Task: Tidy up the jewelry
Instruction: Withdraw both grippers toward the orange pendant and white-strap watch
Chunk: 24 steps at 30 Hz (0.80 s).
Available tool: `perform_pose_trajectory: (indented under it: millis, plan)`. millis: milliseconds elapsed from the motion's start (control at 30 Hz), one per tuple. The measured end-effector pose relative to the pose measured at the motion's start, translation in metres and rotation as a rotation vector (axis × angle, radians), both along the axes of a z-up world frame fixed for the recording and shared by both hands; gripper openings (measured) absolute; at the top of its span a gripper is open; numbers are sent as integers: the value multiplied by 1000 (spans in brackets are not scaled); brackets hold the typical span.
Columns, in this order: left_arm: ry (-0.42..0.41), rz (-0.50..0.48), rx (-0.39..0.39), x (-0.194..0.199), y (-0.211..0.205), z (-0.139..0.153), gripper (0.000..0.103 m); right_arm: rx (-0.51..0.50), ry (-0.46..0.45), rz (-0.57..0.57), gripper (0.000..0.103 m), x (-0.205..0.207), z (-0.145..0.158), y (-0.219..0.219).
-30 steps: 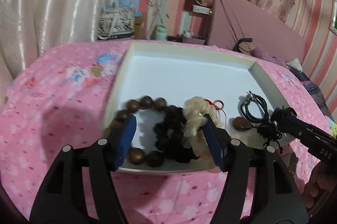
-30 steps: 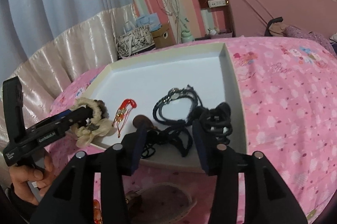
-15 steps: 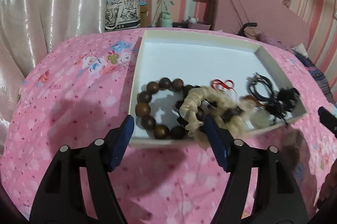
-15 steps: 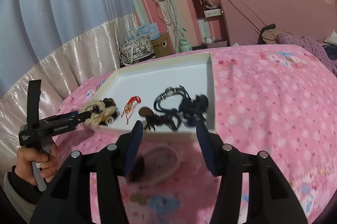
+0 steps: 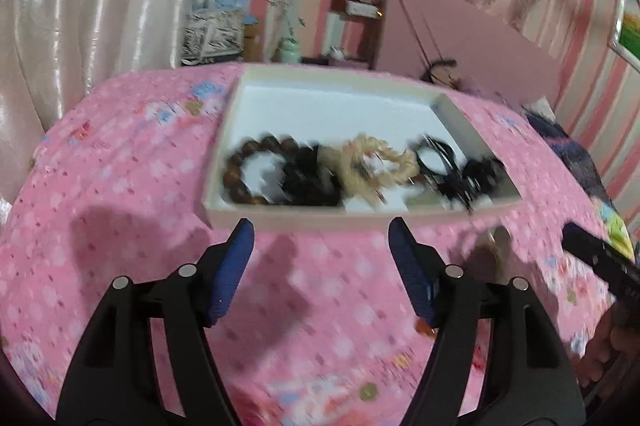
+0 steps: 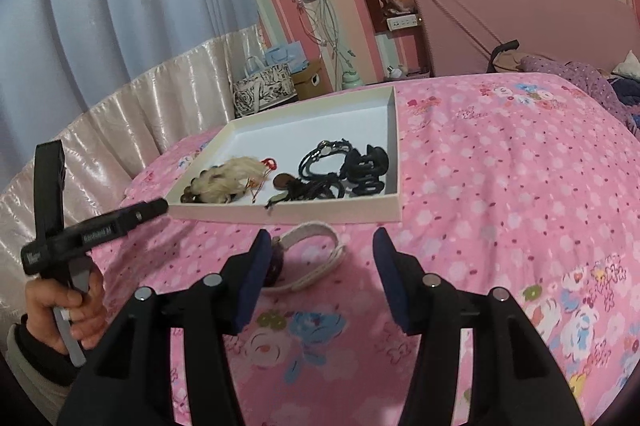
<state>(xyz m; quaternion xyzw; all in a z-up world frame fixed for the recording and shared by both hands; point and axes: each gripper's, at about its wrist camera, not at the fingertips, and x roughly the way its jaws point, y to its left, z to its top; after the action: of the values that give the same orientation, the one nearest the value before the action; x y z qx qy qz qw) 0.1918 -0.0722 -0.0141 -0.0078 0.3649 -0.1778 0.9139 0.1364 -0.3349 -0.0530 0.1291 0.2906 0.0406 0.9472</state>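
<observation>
The left gripper point(image 5: 321, 238) hangs released and empty short of the white tray point(image 5: 304, 214), at its 6 o'clock. Across the tray's near row, left to right: wooden bead bracelet point(image 5: 248, 171), cream scrunchie point(image 5: 372, 167), black cords point(image 6: 320, 165), black claw clip point(image 6: 366, 169). The right gripper point(image 6: 318, 258) is spread wide, holding nothing, over the white watch point(image 6: 308, 258), which lies on the pink bedspread point(image 6: 500, 205) at the tray's 6 o'clock. Probably next: straddle the strap, close gently, lift clear of the tray's near wall. The left tool at 9 o'clock crowds the approach
</observation>
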Motion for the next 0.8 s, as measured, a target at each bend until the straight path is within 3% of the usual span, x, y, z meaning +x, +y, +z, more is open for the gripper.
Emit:
perform_pose_trajectory:
  millis: [100,233,367,600,667,733,800]
  plan:
    - [25,-35,24,-22,-16,-10,69,-14,15,4,53,-1,-5,5]
    - [88,-78,-15,-52,-30,-23,69,1,27,-1,53,-3,-11,3]
    - [84,-103,28,-76,-49,-32,69,3,28,-6,53,-8,-12,-2]
    - [113,-160,123,-78,-81,-48,63,11,34,-13,53,-11,-16,-7]
    - [117,-167,151,-75,-88,-53,49,4,38,-10,53,-11,-16,-6]
    - [100,-154,173,-72,-89,-54,27,2,43,-10,53,-10,-18,-5]
    - [97,-141,165,-67,-84,-53,13,-2,49,-4,53,-8,-19,-3]
